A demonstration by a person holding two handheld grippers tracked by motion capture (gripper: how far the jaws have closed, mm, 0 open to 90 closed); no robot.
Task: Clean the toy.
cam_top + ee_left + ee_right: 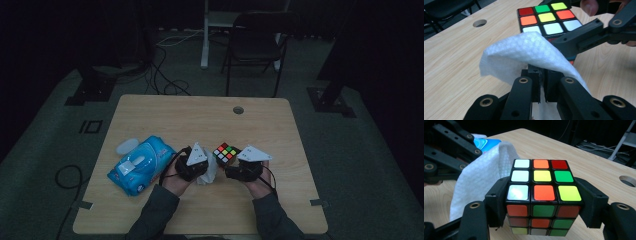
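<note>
My right gripper [544,202] is clamped on the puzzle cube [541,185], one jaw flat against each side of it, so the cube sits squarely between them just above the table [165,115]. My left gripper [543,86] has its jaws pinched nearly together on a white wipe [524,52]; the sheet comes up out of the narrow gap, folds over the jaw tips and lies against the near side of the cube. In the high view both grippers sit close together at the near middle of the table, left gripper [202,167] and right gripper [239,167], with the cube [226,152] between them and the wipe [207,175] hanging pale beneath the left one.

The wipe hides the lower part of the cube's side in the left gripper view, and the cube's underside I cannot see at all. The room beyond the table is dark; a folding chair [260,40] and floor cables are only dimly readable. The print on the blue wipes pack [142,165] is too small to read.

Counted: two grippers, one cube, one loose wipe, one blue pack with a white lid piece [127,146] lying just beside it, one round hole [238,110] in the tabletop
</note>
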